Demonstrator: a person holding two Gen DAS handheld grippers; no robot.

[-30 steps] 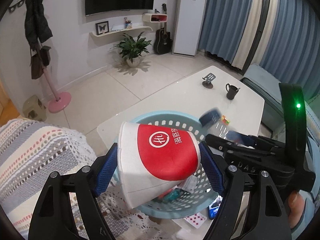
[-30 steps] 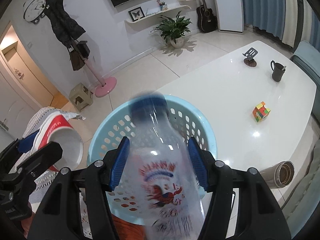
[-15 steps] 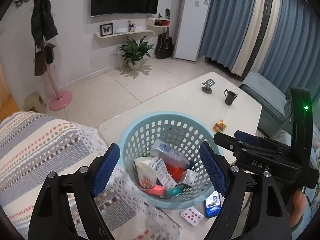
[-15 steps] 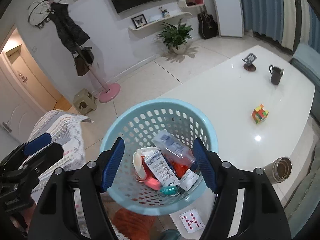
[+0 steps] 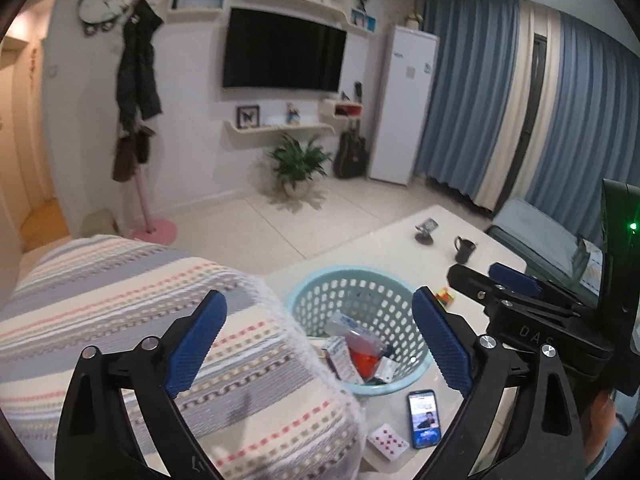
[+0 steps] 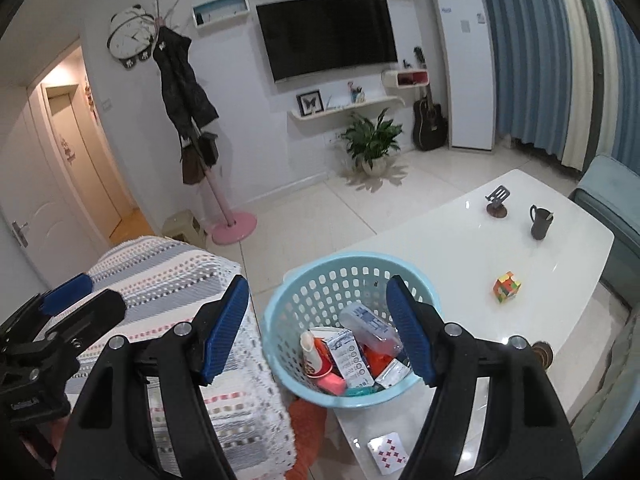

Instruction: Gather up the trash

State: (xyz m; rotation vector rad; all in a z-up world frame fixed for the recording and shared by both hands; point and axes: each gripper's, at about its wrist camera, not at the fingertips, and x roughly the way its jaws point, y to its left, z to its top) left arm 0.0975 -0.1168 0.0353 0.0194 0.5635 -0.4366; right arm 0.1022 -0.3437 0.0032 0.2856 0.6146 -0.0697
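Your left gripper is nearest in its own view: its blue-padded jaws are opening wide with nothing between them, where a second ago they clamped a white and red paper cup. Your right gripper also stands apart and empty; a second ago a clear plastic bottle sat between its pads. Both grippers have pulled up and back, so each view now looks down from farther off than half a second ago. Just beyond the jaws, a striped knitted throw covers the furniture at lower left. Beside it, on the near end of the white table, stands the light blue basket, which looks smaller than before. The trash now lies inside it: the paper cup tipped against the left wall, a milk carton beside it, and the plastic bottle lying across the top. In front of the basket on the table lie a playing card and a lit phone, in the same places as half a second ago. Farther along the table sit a puzzle cube, a dark mug and a small stand. Beyond are a potted plant, a coat rack, a guitar and a wall television.
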